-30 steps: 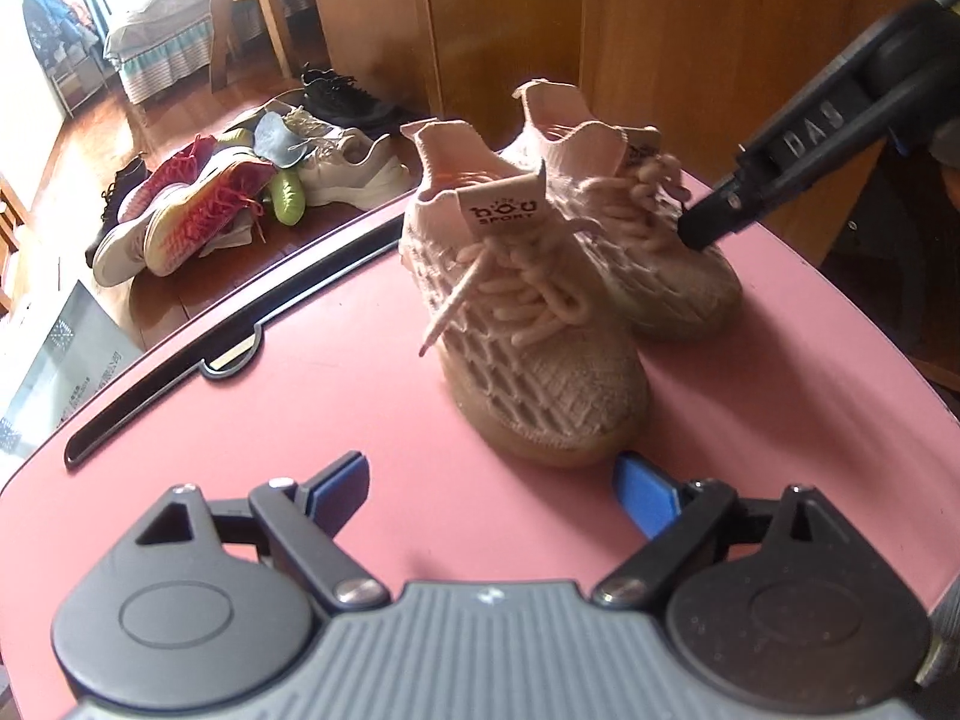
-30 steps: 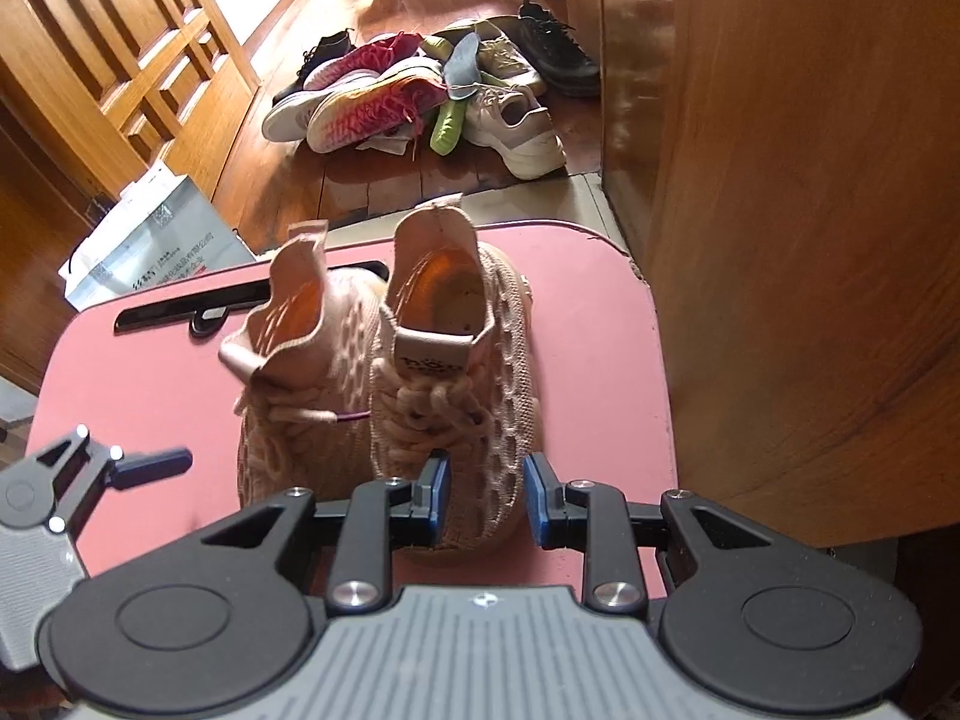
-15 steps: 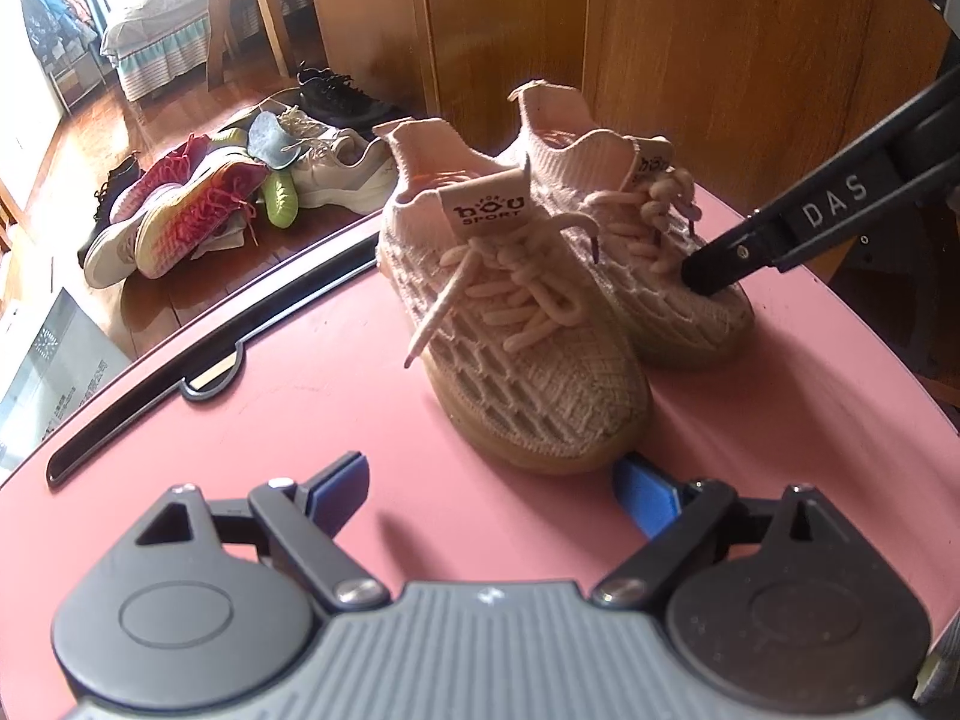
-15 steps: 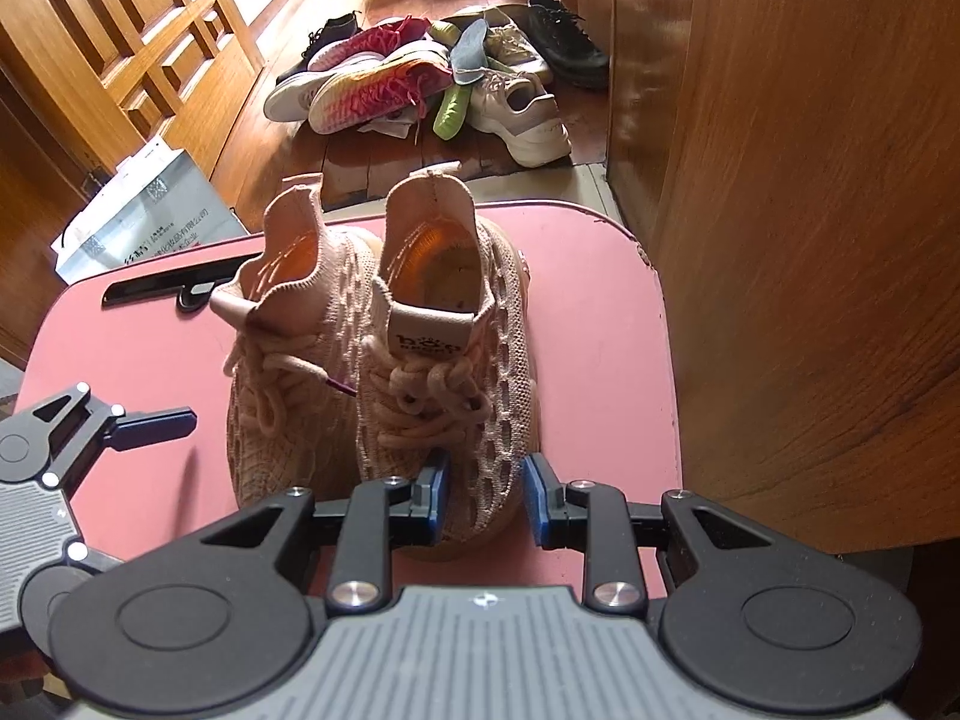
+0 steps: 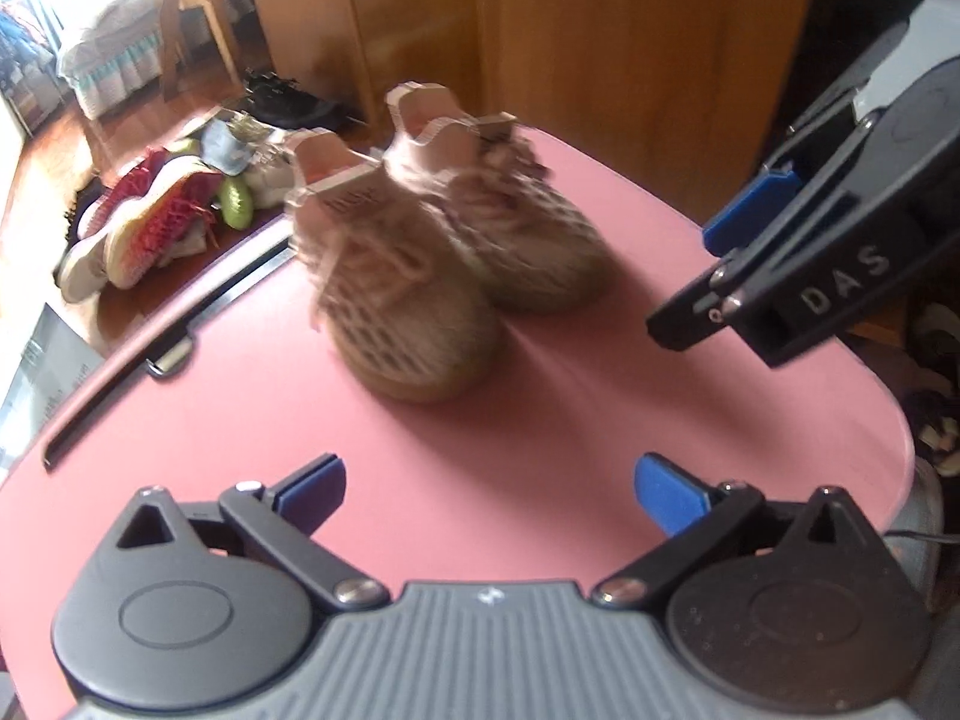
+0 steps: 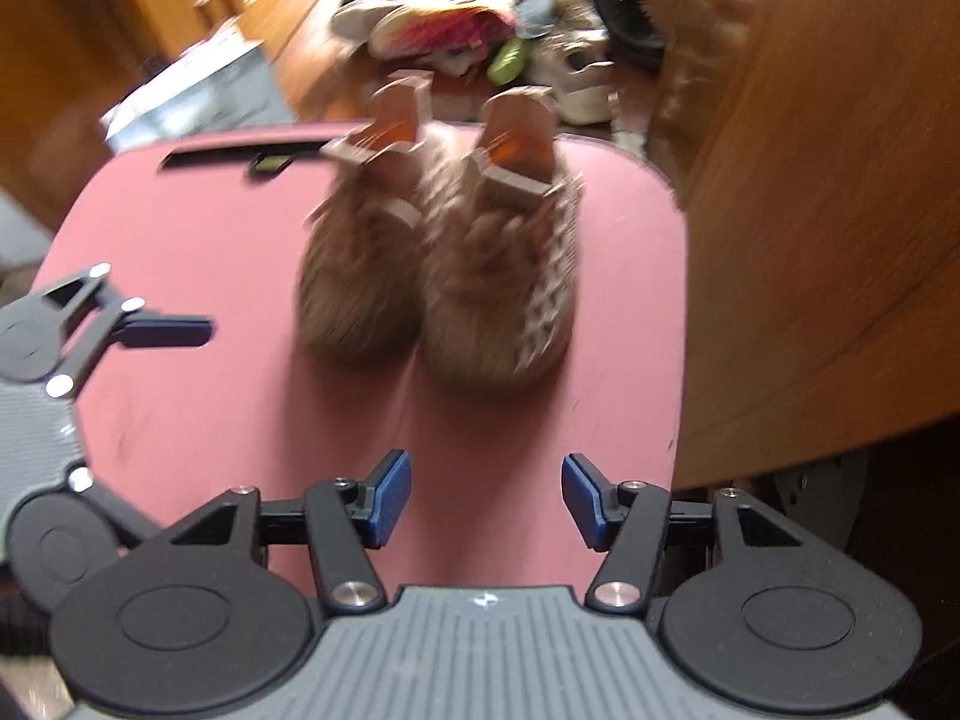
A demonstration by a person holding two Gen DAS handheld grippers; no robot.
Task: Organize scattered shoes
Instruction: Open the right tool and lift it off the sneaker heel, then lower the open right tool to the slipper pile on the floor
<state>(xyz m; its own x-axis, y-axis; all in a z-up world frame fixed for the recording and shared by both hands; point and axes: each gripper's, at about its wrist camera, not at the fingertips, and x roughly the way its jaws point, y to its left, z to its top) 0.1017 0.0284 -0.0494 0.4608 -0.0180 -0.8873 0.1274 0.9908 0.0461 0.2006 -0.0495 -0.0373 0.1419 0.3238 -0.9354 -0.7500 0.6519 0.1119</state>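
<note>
Two beige knit sneakers stand side by side on a pink table, toes towards me. In the left wrist view the nearer sneaker is left of its mate. My left gripper is open over bare tabletop, short of the shoes. The right gripper's body hangs at the right, clear of the shoes. In the right wrist view the pair lies ahead of my open right gripper, nothing between its blue pads. The left gripper shows at the left edge.
A heap of other shoes lies on the wooden floor beyond the table, also in the right wrist view. A wooden cabinet rises close behind and right of the table. A black slot runs along the table's far left edge.
My right gripper has let go of the right sneaker, opened and pulled back from the shoes. Both views are blurred by motion. The sneakers stay paired on the table.
</note>
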